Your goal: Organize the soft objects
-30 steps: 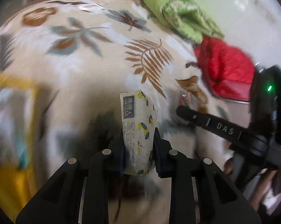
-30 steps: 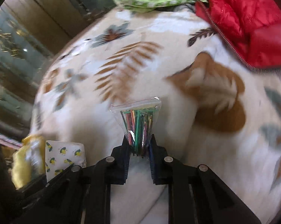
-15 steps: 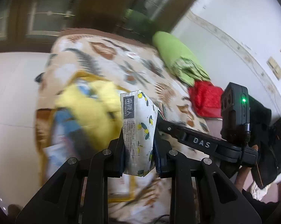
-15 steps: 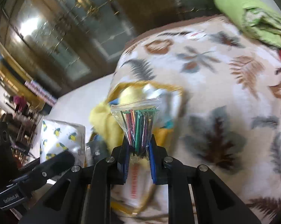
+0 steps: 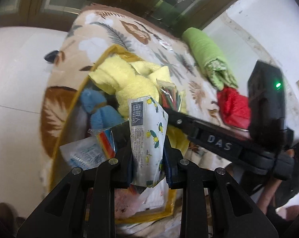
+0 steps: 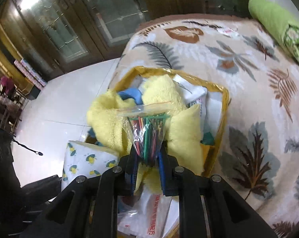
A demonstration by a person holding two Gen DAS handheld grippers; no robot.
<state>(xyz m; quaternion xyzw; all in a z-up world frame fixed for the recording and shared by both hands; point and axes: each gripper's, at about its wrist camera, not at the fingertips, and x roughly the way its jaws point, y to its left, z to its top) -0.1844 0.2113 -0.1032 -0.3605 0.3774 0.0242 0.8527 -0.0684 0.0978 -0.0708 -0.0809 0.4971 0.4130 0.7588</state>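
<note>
Your left hand-held gripper (image 5: 148, 159) clamps lemon-print tissue pack (image 5: 147, 136) upright, above yellow-rimmed bag (image 5: 117, 49) on leaf-print bed (image 6: 248, 119). Your right hand-held gripper (image 6: 147, 158) pinches clear pouch of coloured sticks (image 6: 147, 132), over yellow towel (image 6: 107, 123) inside same bag. Blue towel (image 5: 97, 107) beneath, green bedding (image 5: 207, 53) far corner

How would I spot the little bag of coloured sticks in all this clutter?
Find the leaf-patterned blanket, then the yellow-edged bag lying on it. Above its yellow towel, the right gripper pinches a small clear zip bag, the only see-through one with thin coloured sticks.
</note>
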